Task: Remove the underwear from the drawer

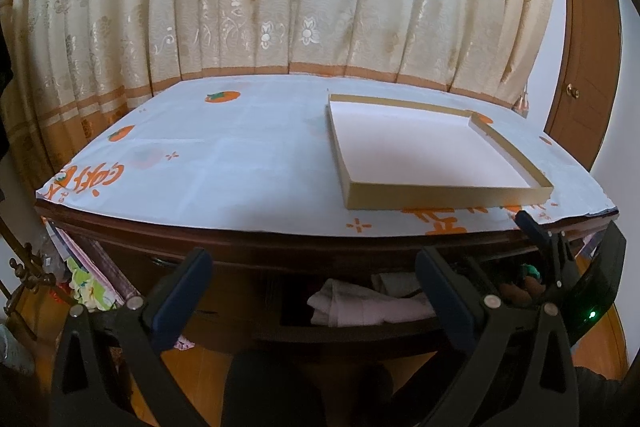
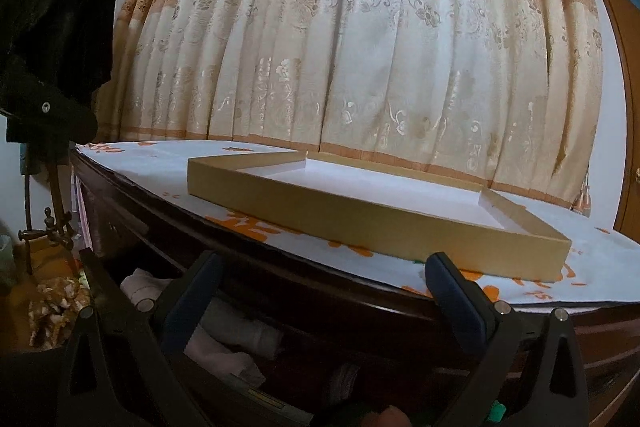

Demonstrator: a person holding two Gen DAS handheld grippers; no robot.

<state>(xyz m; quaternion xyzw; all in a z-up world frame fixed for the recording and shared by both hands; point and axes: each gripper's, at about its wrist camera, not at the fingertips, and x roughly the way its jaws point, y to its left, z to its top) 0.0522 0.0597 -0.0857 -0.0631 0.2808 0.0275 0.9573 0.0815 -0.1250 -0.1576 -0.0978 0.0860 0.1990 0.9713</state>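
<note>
Below a curtained wall and a dresser top (image 1: 240, 147) bearing an empty cardboard tray (image 1: 448, 197), the drawer (image 1: 344, 331) stands open with folded underwear (image 1: 360, 305) inside, so the left gripper (image 1: 316, 291) and right gripper (image 2: 324, 291), both spread wide and empty, must next descend and pinch one piece.

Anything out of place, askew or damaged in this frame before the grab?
Nothing is damaged or spilled. The shallow cardboard tray sits empty and skewed to the dresser's front edge, on the printed white cloth. Below, the drawer is open with light folded garments loosely piled inside. Both the left gripper and right gripper have open, empty jaws.
</note>
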